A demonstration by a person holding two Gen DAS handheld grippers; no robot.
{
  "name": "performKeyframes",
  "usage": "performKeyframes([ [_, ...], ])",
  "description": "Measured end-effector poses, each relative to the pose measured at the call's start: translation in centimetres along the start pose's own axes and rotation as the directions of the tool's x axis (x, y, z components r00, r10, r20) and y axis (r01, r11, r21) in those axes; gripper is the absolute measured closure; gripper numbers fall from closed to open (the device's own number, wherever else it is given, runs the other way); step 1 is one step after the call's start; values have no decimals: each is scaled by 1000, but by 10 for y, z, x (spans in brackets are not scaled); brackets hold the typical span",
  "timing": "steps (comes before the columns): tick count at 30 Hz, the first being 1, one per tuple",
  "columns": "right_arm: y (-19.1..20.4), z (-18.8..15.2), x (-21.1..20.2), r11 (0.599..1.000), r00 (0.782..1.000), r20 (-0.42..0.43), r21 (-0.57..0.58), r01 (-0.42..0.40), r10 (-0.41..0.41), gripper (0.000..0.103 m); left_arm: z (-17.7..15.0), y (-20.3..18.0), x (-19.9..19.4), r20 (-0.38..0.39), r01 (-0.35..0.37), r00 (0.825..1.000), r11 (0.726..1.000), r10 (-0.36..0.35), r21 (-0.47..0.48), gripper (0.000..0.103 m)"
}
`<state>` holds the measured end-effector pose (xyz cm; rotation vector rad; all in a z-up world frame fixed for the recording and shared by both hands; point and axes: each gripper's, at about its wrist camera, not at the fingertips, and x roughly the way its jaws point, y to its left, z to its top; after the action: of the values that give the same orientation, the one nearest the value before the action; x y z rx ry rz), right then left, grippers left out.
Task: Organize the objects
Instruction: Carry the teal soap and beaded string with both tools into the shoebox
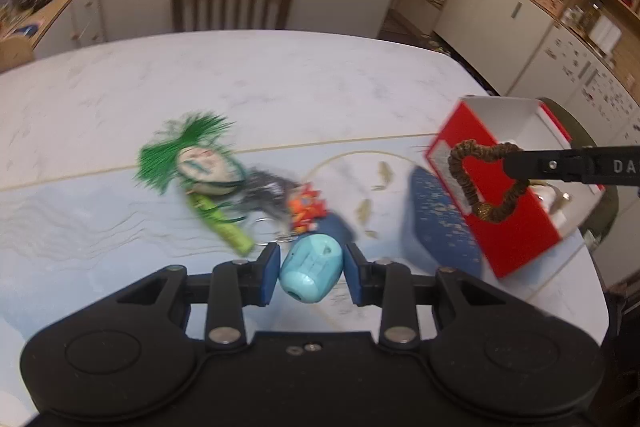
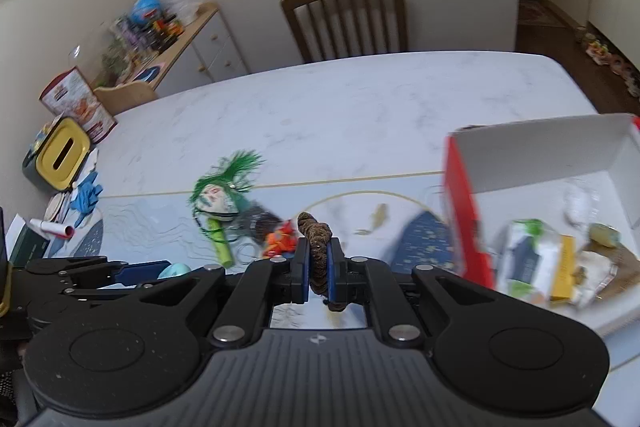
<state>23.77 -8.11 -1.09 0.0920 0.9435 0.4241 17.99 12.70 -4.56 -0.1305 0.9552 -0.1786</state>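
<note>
My left gripper (image 1: 312,255) has its blue pads on both sides of a turquoise barrel-shaped toy (image 1: 312,269), low over the table. My right gripper (image 2: 318,247) is shut on a brown scrunchie (image 2: 316,231). In the left wrist view the scrunchie (image 1: 476,183) hangs from the right gripper (image 1: 508,165) in front of the red box (image 1: 516,227). The red box (image 2: 464,203) is open, with white inner walls and several items inside. A green-haired doll face (image 1: 200,163), a green tube (image 1: 224,227) and an orange toy (image 1: 306,211) lie together on the table.
A wooden chair (image 2: 348,19) stands at the table's far side. At the left edge sit a yellow-lidded container (image 2: 64,151), a blue glove (image 2: 86,195) and a printed carton (image 2: 76,103). A cluttered sideboard (image 2: 192,39) is behind. The far half of the white table (image 2: 340,99) is bare.
</note>
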Motion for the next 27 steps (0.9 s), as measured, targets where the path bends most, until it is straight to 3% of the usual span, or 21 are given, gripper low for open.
performKeyframes([
  [11, -77, -8, -39, 997, 998, 42, 65, 53, -55, 95, 13, -80, 14, -38, 74, 997, 995, -72, 70, 70],
  [27, -190, -6, -53, 991, 997, 31, 118, 67, -71, 95, 68, -194, 72, -55, 95, 995, 987, -88, 131, 70],
])
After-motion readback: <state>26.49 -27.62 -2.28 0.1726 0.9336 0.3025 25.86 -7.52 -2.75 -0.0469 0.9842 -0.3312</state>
